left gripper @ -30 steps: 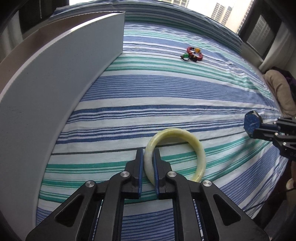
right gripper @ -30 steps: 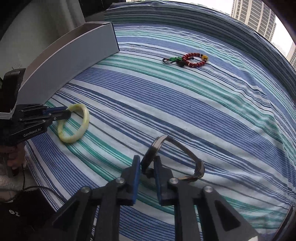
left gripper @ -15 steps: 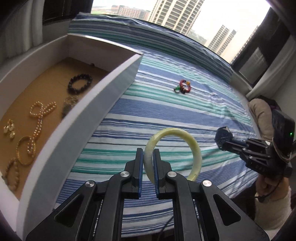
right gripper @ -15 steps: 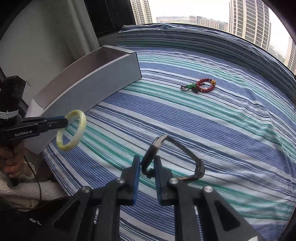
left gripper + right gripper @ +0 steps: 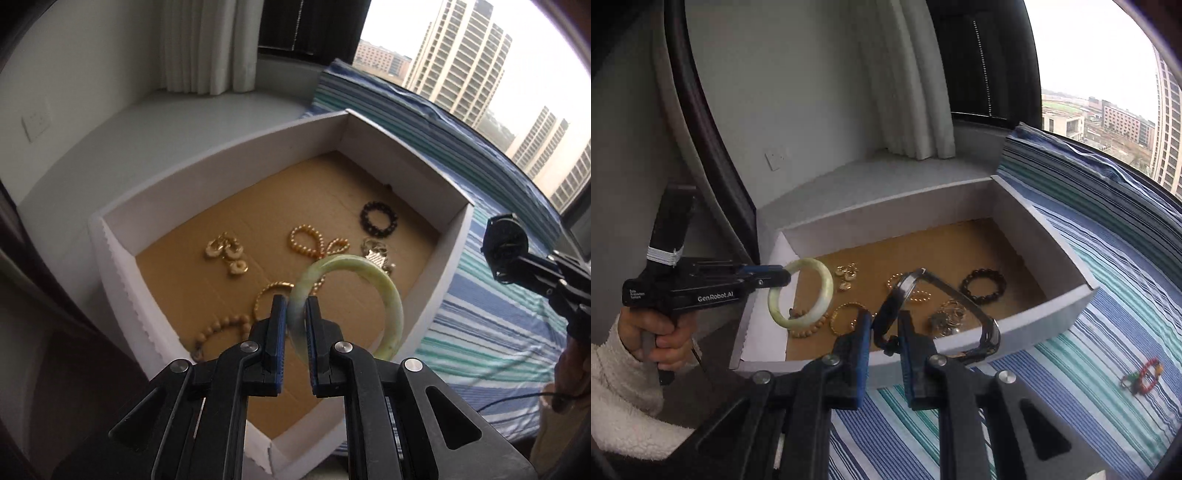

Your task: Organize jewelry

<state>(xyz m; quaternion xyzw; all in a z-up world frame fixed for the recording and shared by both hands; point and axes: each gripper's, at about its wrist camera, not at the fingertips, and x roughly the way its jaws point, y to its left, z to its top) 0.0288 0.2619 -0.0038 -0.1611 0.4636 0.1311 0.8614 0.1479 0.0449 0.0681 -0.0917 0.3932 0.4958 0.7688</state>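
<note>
My left gripper [image 5: 296, 306] is shut on a pale green jade bangle [image 5: 388, 295] and holds it in the air over the white box [image 5: 229, 155] with a brown cardboard floor. From the right wrist view the same bangle [image 5: 827, 284] hangs above the box's left end, in the left gripper [image 5: 783, 277]. My right gripper [image 5: 884, 325] is shut on a dark wristwatch [image 5: 960, 299], lifted just in front of the box's near wall [image 5: 1052, 321]. Inside the box lie a black bead bracelet [image 5: 379, 218], gold bead strands [image 5: 314, 243] and gold earrings [image 5: 225, 253].
A red bead bracelet with a green charm [image 5: 1143, 374] lies on the striped bedspread [image 5: 1089, 406] to the right. A white sill [image 5: 166, 122], curtains and a window are behind the box. A hand in a white fleece sleeve [image 5: 624, 387] holds the left gripper.
Both grippers rose from the bedspread and swung left toward the box, each keeping its piece. The bangle now hangs over the box floor; the watch is near the box's front wall.
</note>
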